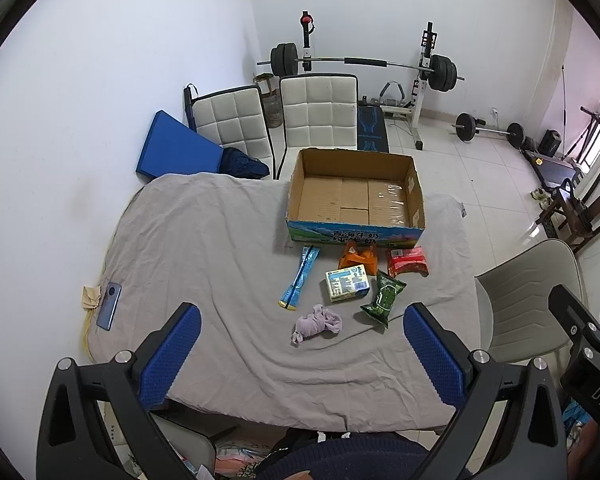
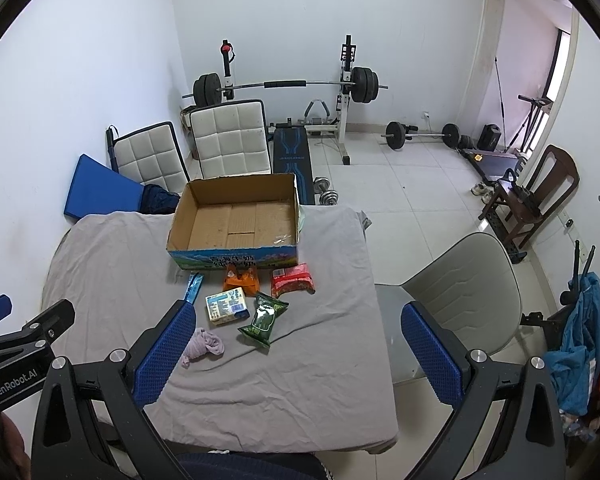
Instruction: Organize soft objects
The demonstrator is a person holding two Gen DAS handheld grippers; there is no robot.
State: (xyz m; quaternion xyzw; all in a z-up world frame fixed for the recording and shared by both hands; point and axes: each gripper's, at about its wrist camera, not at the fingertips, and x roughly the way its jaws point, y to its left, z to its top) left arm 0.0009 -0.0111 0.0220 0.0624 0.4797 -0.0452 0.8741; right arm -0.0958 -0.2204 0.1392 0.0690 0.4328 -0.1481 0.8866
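An open empty cardboard box (image 1: 356, 200) (image 2: 236, 220) stands at the table's far side. In front of it lie a long blue packet (image 1: 300, 278) (image 2: 193, 285), an orange packet (image 1: 358, 256) (image 2: 242, 276), a red packet (image 1: 407, 261) (image 2: 293, 280), a white and blue pack (image 1: 347, 282) (image 2: 226, 306), a green packet (image 1: 384, 298) (image 2: 264, 318) and a crumpled lilac cloth (image 1: 318, 322) (image 2: 204, 346). My left gripper (image 1: 300, 356) is open and empty, held above the near table edge. My right gripper (image 2: 296, 356) is open and empty, to the right of the items.
The table carries a grey cloth (image 1: 204, 248) (image 2: 112, 256). A phone (image 1: 109, 305) and a folded tissue (image 1: 90, 296) lie at its left edge. A grey chair (image 1: 528, 296) (image 2: 460, 300) stands right of the table. Two white chairs (image 1: 316, 112) stand behind it, with gym equipment beyond.
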